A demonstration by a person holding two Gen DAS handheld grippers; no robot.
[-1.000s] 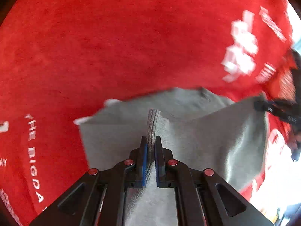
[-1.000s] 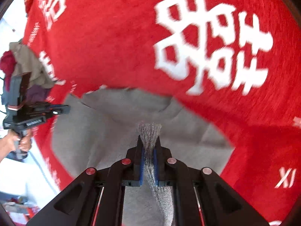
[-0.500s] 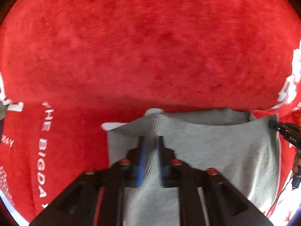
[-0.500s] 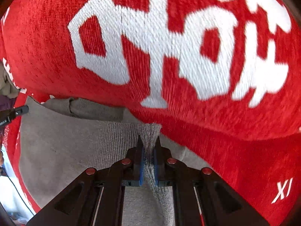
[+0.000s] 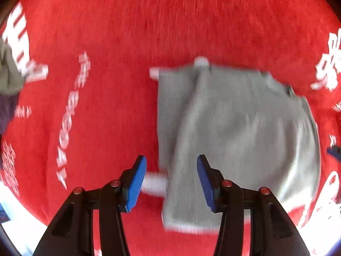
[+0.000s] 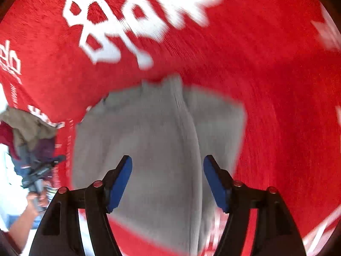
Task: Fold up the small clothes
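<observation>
1. my left claw hangs with its blue pads spread wide, gripping nothing, above the near left edge of the grey knit garment.
2. my right claw is likewise parted and empty, poised over the middle of the same garment, which lies on the red printed cloth covering the worktop.
3. the garment looks folded over on itself, a raised ridge running down its centre in the right wrist view; both views are blurred, so i cannot tell how square the edges sit.
4. risk, as i judge it: the ridge may spring the fold open once nothing pins it.
5. risk: white trim pokes out at the left edge, just beside my left pad; a careless pass there could snag it and drag the layers askew.
6. risk: a pile of other clothes sits near the cloth's left edge, close enough that a wide swing could knock it.
</observation>
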